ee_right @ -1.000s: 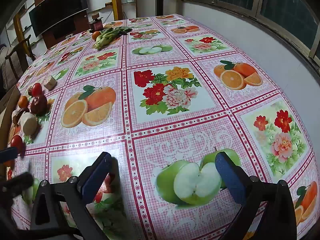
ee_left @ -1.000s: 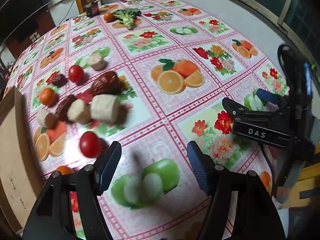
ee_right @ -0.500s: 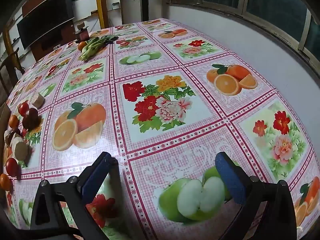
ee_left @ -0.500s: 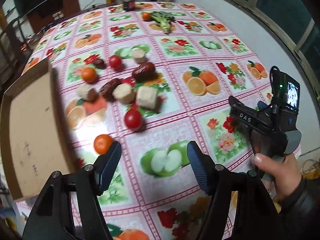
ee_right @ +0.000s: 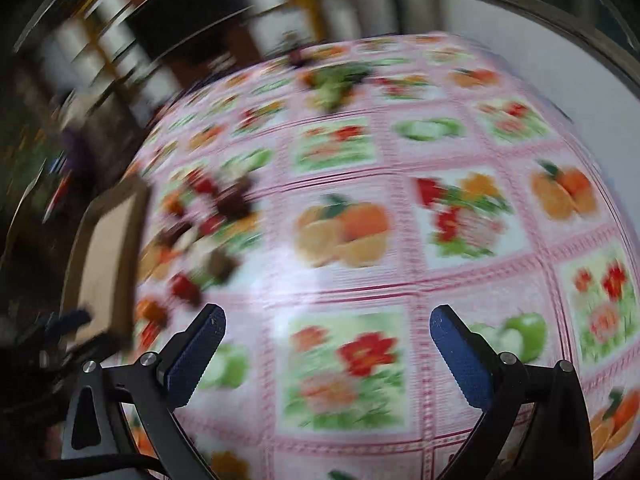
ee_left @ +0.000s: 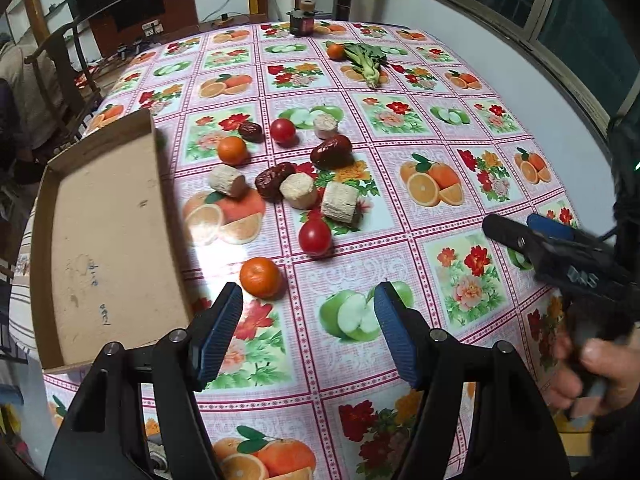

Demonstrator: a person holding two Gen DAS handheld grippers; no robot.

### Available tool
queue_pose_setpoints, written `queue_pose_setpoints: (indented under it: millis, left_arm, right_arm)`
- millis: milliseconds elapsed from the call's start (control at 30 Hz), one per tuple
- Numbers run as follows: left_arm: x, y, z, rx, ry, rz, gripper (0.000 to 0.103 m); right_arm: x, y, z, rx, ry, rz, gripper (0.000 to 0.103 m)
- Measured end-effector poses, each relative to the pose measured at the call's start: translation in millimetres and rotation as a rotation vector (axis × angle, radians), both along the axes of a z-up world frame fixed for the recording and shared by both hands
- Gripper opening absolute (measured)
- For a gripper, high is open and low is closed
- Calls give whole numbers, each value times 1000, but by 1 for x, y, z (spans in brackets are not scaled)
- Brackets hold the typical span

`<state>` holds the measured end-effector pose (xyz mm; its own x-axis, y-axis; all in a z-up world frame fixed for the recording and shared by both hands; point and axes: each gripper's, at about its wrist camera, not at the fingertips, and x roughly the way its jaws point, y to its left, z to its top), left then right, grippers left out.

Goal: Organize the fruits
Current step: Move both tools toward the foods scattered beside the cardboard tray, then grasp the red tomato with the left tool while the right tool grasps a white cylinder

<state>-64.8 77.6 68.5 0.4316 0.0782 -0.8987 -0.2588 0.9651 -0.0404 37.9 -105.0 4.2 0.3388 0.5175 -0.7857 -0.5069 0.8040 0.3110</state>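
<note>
From my left wrist camera, my left gripper has its jaws apart and holds nothing. An orange lies just ahead of the left finger, a tomato further ahead, the box to the left. My right gripper is at the right.

The right wrist camera is very blurred. There the right gripper is apart and empty; the fruits lie ahead on the left.

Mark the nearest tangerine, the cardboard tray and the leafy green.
nearest tangerine (ee_left: 260, 277), left wrist view, centre of peel.
cardboard tray (ee_left: 108, 216), left wrist view, bare floor.
leafy green (ee_left: 366, 60), left wrist view, mid stalk.
</note>
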Motion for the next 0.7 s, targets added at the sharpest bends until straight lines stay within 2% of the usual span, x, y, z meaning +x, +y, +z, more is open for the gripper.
queue_pose_setpoints:
  millis: [67,133,267,400,700]
  left_arm:
    - [-3,0,0,8,4,2,67]
    - [-7,1,0,13,3,9,67]
    - [-15,4,0,18,7,24,67]
    - [-21,7,1,28,2,44,67]
    - [-29,19,1,23,-4,79,67]
  right_arm:
    - [-12,14,11,-43,-34,88,103]
    - [-24,34,19,-142,-88,177,103]
    - [-37,52,25,-256,-178,298,103]
    - [-48,63,28,-270,-219,371,103]
    - [-52,75,34,-260,-247,434,101]
